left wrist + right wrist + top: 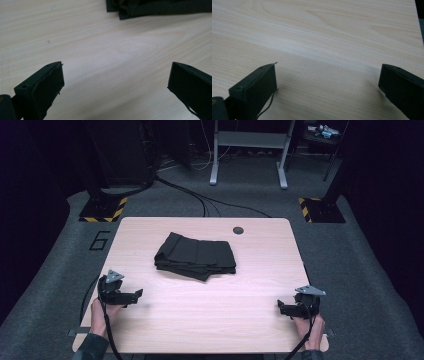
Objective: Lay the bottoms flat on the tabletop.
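Cloth (196,256), dark and folded into a flat stack of several layers, lies near the middle of the table (260,290), somewhat toward its far edge. It looks soft, limp and light; lifted by one point it would likely sag and unfold, so a pinch at two corners of the near edge seems wisest, catching all layers together. Left gripper (131,296) rests near the near left corner, right gripper (283,307) near the near right corner, both well apart from the cloth, jaws spread wide and holding nothing.
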Demonstrator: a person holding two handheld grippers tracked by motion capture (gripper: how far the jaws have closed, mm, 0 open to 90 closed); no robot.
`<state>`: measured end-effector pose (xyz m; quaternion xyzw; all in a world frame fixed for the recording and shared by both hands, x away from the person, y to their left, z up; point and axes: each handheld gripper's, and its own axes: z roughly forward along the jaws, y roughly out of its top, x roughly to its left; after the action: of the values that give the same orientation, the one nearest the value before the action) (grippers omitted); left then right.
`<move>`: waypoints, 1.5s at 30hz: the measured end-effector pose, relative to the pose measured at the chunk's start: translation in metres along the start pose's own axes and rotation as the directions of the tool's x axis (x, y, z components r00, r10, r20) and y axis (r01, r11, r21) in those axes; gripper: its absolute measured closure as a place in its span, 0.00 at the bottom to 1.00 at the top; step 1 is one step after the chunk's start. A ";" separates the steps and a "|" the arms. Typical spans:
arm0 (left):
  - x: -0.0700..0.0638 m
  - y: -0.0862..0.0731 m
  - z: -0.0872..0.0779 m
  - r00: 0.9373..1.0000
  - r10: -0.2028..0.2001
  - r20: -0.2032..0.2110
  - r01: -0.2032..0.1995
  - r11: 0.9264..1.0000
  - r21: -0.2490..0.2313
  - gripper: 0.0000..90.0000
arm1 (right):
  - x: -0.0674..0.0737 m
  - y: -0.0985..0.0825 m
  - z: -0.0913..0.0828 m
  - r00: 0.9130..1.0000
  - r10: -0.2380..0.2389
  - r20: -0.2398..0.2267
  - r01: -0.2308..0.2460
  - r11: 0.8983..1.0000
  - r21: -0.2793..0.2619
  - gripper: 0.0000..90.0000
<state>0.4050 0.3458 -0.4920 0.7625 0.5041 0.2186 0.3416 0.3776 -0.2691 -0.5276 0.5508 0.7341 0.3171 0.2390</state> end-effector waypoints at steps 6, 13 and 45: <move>-0.007 0.029 0.012 0.999 0.031 0.022 -0.031 1.000 -0.006 0.00 | -0.001 -0.001 0.001 1.000 -0.005 0.002 0.005 1.000 0.006 0.02; -0.016 0.059 0.029 0.998 0.054 0.042 -0.053 0.998 -0.017 0.00 | 0.000 -0.001 0.001 1.000 -0.009 0.007 0.009 1.000 0.009 0.02; -0.041 0.127 0.129 0.988 0.127 0.091 -0.139 0.981 0.133 0.12 | -0.001 -0.001 0.002 1.000 0.006 -0.001 -0.006 1.000 0.011 0.02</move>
<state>0.5550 0.2365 -0.4843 0.8247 0.4516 0.1739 0.2927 0.3788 -0.2700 -0.5296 0.5541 0.7344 0.3139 0.2347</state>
